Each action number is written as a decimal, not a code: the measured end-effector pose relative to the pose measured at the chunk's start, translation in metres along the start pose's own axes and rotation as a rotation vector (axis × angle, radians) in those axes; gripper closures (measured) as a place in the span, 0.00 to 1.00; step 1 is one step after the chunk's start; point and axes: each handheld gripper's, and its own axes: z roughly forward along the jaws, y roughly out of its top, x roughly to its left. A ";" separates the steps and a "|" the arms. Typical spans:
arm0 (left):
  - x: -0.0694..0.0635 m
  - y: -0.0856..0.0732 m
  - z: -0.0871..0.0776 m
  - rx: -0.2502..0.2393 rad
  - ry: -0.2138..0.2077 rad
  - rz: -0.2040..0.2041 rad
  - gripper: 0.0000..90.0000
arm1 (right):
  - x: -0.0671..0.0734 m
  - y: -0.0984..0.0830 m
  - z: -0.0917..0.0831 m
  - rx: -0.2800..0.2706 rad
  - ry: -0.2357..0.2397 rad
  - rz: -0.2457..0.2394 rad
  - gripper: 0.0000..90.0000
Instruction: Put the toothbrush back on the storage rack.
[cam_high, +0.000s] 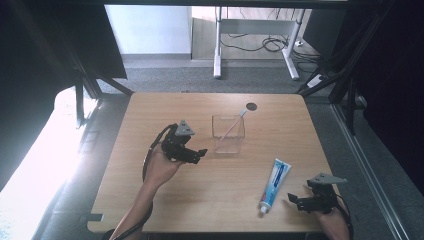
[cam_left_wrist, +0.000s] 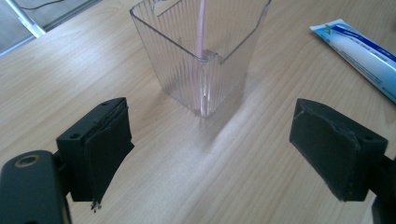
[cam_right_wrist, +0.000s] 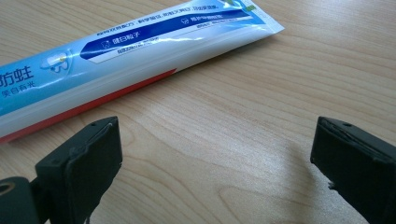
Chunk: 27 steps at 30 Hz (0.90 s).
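Lying flat: tube (cam_high: 274, 185), a blue-and-white toothpaste tube on the table's (cam_high: 200, 200) near right part, cap end toward the person, crimped end pointing away.
Tube print: blue band with white characters, a red stripe along one edge (clearest in the right gripper view (cam_right_wrist: 140, 51)).
Tube contact: free; no jaw touches it.
Right gripper (cam_high: 295, 200): held low at the near right edge, just beside the tube's cap end, jaws pointing toward the tube.
Right gripper state: jaws spread wide, with bare wood between them in its own view (cam_right_wrist: 215, 172); the tube lies just ahead and off to one side of the gap.
Cup (cam_high: 228, 133): clear ribbed plastic, square in plan, upright near the table's middle, well apart from the tube.
Cup contents: one toothbrush (cam_high: 232, 126) with a pink handle, leaning so that its head sticks out past the far right corner of the rim.
Left gripper (cam_high: 199, 154): raised over the table to the left of the cup, near it but not touching, jaws pointing toward the cup.
Left gripper state: jaws spread wide and holding nothing; its own view (cam_left_wrist: 210, 154) looks between them at a cup corner (cam_left_wrist: 201, 65) and the pink handle (cam_left_wrist: 201, 28) (the tube's crimped end (cam_left_wrist: 359, 51) shows at the upper right).
Table: light wood, with a dark round hole (cam_high: 251, 106) near the far edge, behind the cup.
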 end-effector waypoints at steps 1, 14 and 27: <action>-0.001 -0.002 -0.002 0.001 0.005 0.007 0.14 | 0.000 0.000 0.000 0.000 0.000 0.001 0.03; -0.016 -0.033 -0.021 -0.013 0.029 0.024 0.15 | 0.002 0.000 0.001 -0.001 0.001 -0.013 0.04; -0.024 -0.073 -0.027 -0.003 0.044 -0.015 0.15 | 0.003 0.001 0.001 0.000 -0.003 -0.013 0.04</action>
